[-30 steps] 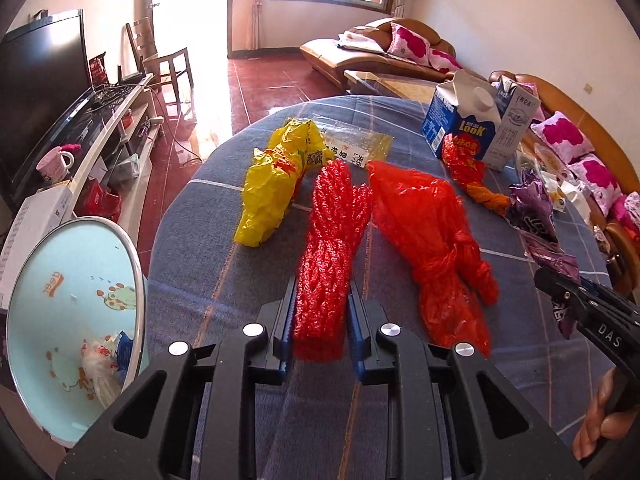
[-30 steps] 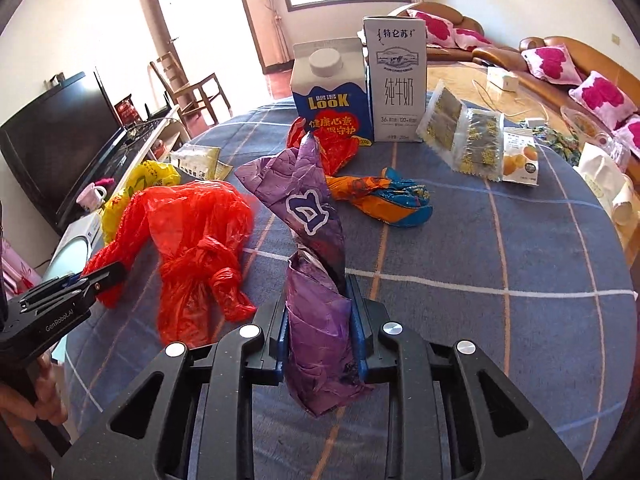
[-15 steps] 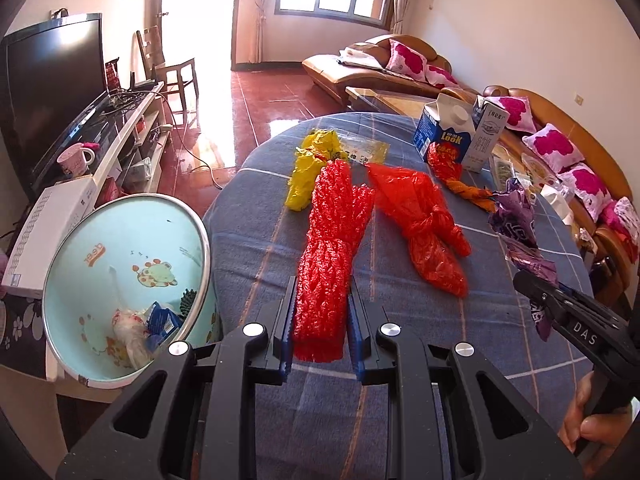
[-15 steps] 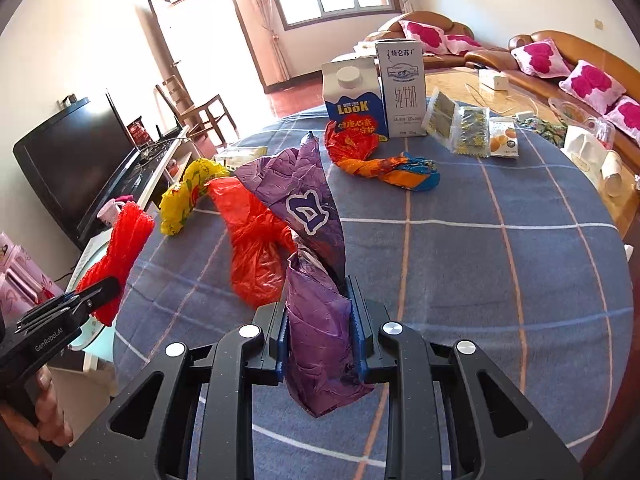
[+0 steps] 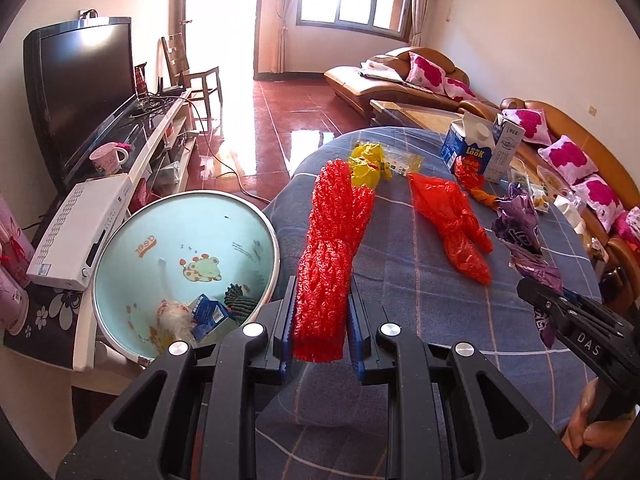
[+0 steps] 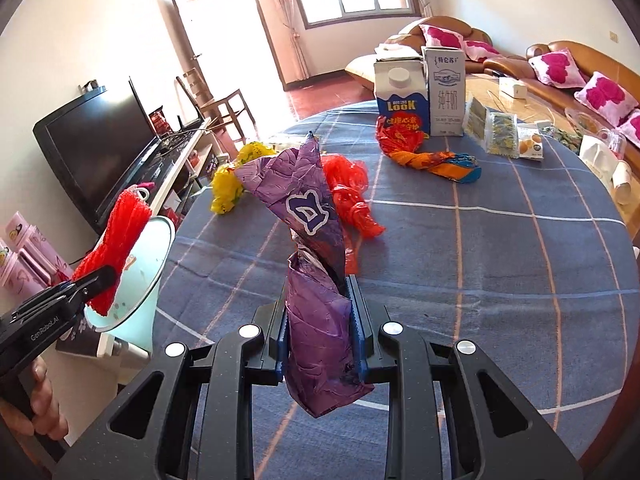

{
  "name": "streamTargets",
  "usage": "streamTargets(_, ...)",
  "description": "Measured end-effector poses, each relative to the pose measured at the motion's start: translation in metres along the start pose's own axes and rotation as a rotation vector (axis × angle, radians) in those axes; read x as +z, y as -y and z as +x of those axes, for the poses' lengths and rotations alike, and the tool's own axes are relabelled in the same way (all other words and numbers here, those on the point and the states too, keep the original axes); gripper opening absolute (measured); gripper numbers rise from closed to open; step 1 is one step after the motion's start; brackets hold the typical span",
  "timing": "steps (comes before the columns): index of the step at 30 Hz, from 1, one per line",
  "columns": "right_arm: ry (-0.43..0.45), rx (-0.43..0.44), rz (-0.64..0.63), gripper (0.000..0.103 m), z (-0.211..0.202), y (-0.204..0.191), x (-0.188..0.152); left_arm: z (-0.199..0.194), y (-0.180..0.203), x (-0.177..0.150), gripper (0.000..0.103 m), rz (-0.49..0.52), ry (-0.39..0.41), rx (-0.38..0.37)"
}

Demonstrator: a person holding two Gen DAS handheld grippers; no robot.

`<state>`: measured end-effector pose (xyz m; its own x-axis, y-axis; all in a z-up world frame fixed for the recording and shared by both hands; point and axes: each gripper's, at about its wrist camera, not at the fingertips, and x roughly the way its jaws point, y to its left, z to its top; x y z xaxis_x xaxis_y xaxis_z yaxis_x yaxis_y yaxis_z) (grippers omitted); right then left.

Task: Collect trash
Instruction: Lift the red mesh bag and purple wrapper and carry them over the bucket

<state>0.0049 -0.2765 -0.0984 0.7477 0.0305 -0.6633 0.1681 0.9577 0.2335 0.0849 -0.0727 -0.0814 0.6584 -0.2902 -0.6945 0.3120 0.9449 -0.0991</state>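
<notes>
A round tabletop (image 6: pixel 500 264) covered by a blue checked cloth is seen, with a pale blue trash bin (image 5: pixel 132 264) standing just beside its edge (some litter already lies at its bottom); on the cloth are left a red plastic bag (image 5: pixel 452 220), a yellow bag (image 5: pixel 366 164), a twisted orange wrapper (image 6: pixel 432 160) and two cartons (image 6: pixel 420 92) standing upright side by side; the left hand-held gripper (image 5: pixel 318 320) is clamped on a red mesh bundle (image 5: pixel 332 248), held near the bin's rim; the right hand-held gripper (image 6: pixel 320 336) is clamped on a crumpled purple wrapper (image 6: pixel 308 232), held above the cloth.
</notes>
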Motion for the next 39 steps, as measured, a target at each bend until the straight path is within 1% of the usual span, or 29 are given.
streamTargets(11, -0.005, 0.043, -0.059, 0.026, 0.001, -0.040, -0.003, -0.015, -0.029, -0.003, 0.022, -0.026, 0.023, 0.040)
streamTargets(21, -0.020, 0.074, -0.095, 0.026, 0.009, -0.067, -0.003, -0.016, -0.047, -0.004, 0.022, -0.062, 0.025, 0.062)
streamTargets(39, -0.037, 0.099, -0.182, 0.026, 0.026, -0.117, 0.005, -0.015, -0.081, -0.008, 0.022, -0.127, 0.021, 0.083)
